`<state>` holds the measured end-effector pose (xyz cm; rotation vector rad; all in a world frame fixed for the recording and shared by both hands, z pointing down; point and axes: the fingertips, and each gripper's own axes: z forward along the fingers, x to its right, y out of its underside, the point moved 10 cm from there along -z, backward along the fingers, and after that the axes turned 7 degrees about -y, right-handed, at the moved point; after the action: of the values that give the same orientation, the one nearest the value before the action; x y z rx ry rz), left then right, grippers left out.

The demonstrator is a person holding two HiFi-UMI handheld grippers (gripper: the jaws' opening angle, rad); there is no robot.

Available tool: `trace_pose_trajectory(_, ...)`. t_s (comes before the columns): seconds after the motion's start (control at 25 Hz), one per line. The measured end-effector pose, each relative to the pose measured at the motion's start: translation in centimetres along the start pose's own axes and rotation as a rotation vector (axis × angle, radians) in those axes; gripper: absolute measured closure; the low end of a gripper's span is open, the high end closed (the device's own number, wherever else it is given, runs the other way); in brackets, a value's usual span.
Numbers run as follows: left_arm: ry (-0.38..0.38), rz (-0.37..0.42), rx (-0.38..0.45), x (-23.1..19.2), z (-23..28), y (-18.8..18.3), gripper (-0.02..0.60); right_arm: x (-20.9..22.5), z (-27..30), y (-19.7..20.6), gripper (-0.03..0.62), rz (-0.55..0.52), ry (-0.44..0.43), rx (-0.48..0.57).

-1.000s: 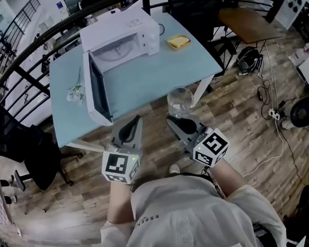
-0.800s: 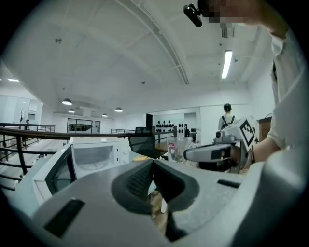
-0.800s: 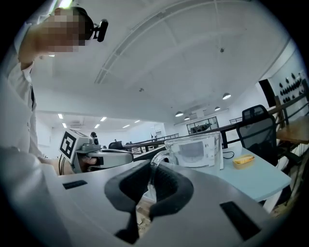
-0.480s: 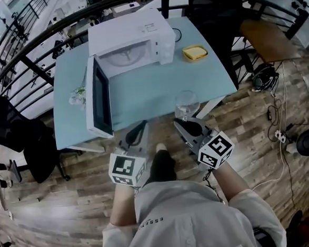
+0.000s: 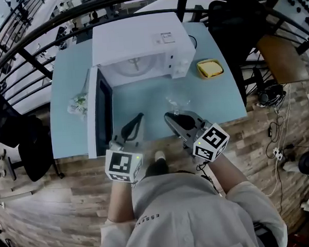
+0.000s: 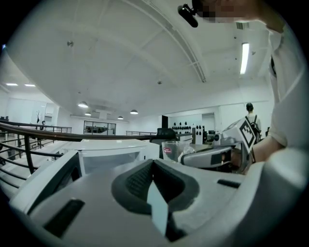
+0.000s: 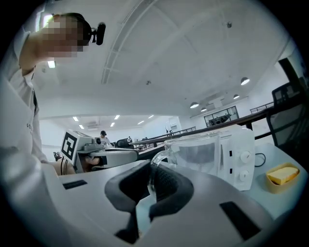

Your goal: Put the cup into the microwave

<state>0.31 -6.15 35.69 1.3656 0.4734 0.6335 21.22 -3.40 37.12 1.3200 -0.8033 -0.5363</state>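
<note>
A clear glass cup (image 5: 177,104) hangs over the front part of the blue table (image 5: 137,98), held by its handle. My right gripper (image 5: 170,117) is shut on that handle; in the right gripper view the cup (image 7: 200,150) stands just beyond the right gripper (image 7: 150,177). The white microwave (image 5: 138,39) stands at the back of the table, its door (image 5: 97,112) swung wide open toward me on the left and its turntable showing. My left gripper (image 5: 138,118) is shut with nothing in it, just right of the door's edge. The left gripper view shows the cup (image 6: 171,149) to its right.
A yellow dish (image 5: 209,68) sits on the table to the right of the microwave. A small clear wrapped object (image 5: 77,103) lies at the table's left, behind the open door. A curved black railing (image 5: 42,28) runs behind the table. Wooden floor lies beneath me.
Both grippers have moved forward from over the floor to over the table's front part, carrying the cup nearer the microwave. The jaws have not changed.
</note>
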Motion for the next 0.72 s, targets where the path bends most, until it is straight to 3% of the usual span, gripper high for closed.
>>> trace_pose_trajectory(0.4, -0.106, -0.060, -0.037, -5.6, 4.4, 1.7, 0.580, 8.4, 8.5, 1.8, 0.574, 0.057, -0.139, -0.086)
trace_pose_trajectory(0.72, -0.226, -0.087, -0.034, -7.7, 7.0, 3.0, 0.580, 13.5, 13.7, 3.9, 0.574, 0.095, -0.216, -0.152)
